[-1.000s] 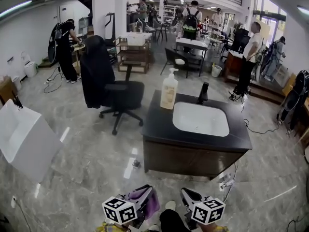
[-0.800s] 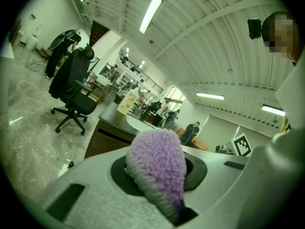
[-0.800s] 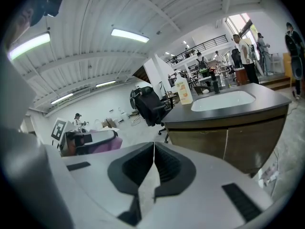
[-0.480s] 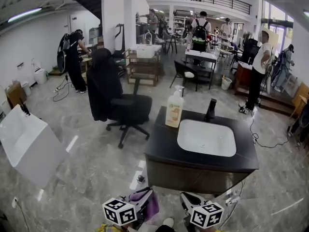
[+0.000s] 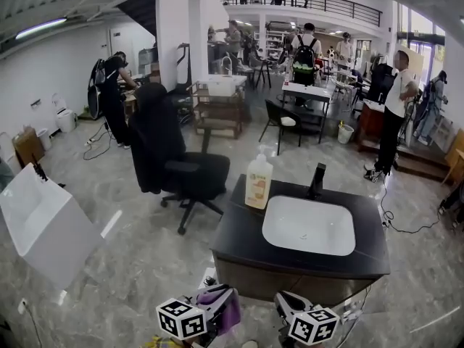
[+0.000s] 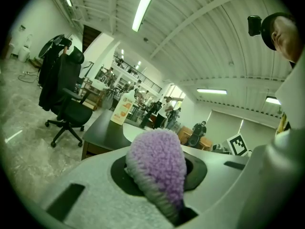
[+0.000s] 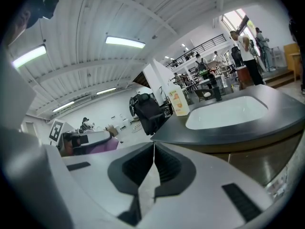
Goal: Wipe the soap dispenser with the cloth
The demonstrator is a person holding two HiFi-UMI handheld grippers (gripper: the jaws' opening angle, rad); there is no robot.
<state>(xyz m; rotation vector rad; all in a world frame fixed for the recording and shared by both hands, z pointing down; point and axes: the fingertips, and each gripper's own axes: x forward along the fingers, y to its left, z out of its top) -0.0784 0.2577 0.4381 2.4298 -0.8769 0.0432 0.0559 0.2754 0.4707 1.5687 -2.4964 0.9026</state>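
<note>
**Purple cloth in the left jaws, soap bottle on the black surface**

The left gripper [image 5: 214, 304] is low at the bottom of the head view. Its jaws are closed on a fluffy purple cloth [image 6: 157, 166]. A round tuft of the cloth sticks out in front of them. The right gripper [image 7: 153, 168] is next to it on the right. Its jaws are pressed tight together, with nothing between them. Each gripper has a cube [image 5: 180, 317] with black and white squares on it.

Both grippers are in the air in front of a dark cabinet [image 5: 290, 285] with a black surface [image 5: 243, 230] on top. They do not touch it.

The soap dispenser [image 5: 258, 183] stands upright near the back left corner of the surface, just beside the white sink bowl [image 5: 308, 225]. It is a pale bottle with an orange label and a white pump on top. A black tap [image 5: 316, 180] stands behind the bowl. The soap dispenser is well apart from both grippers, and the cloth is not touching it.

To the left of the surface is a black office chair [image 5: 190, 172] with a dark coat [image 5: 154, 140] hung over its back. Further left is a big white basin [image 5: 40, 220], tilted. The floor [image 5: 130, 267] is grey and shiny. People [image 5: 395, 107] stand far back in the big room.
</note>
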